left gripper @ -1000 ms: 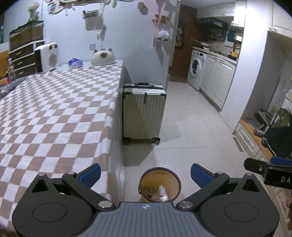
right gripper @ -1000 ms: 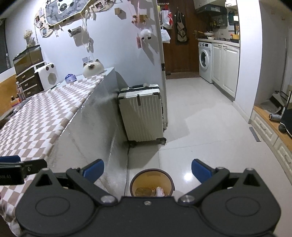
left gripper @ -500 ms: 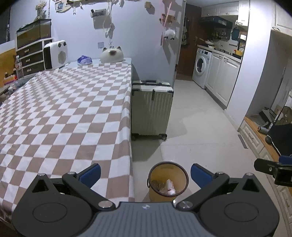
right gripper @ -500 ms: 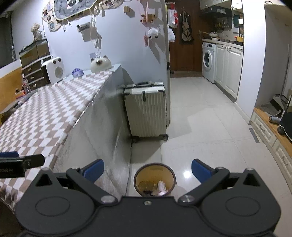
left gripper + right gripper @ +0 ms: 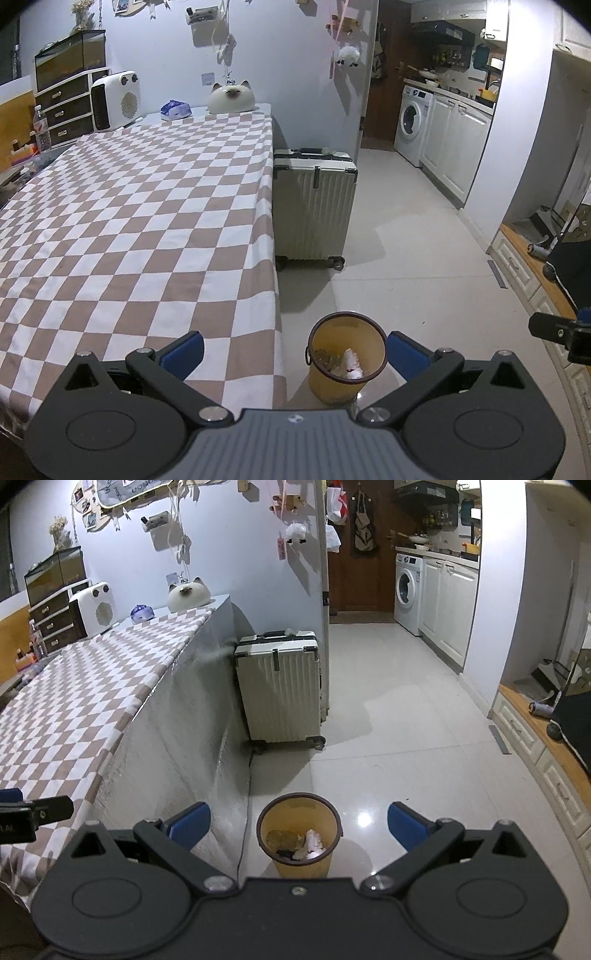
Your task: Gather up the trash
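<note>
A yellow trash bin (image 5: 345, 363) stands on the tiled floor beside the table; it also shows in the right wrist view (image 5: 299, 840). It holds crumpled white paper (image 5: 351, 365) and other scraps (image 5: 282, 839). My left gripper (image 5: 293, 349) is open and empty, above the table's near corner and the bin. My right gripper (image 5: 299, 821) is open and empty, above the bin. The right gripper's tip shows at the left wrist view's right edge (image 5: 559, 332), and the left gripper's tip at the right wrist view's left edge (image 5: 33, 814).
A table with a brown and white checked cloth (image 5: 129, 221) fills the left. A white suitcase (image 5: 314, 210) stands past the table end. A white heater (image 5: 114, 101), a cat-shaped object (image 5: 231, 98) and a blue item (image 5: 175, 109) sit at the table's far end. Cabinets (image 5: 517, 266) line the right.
Both grippers have risen and pulled back to the left; the bin shows farther ahead and more tabletop is in the left wrist view. Both stay open and empty.
</note>
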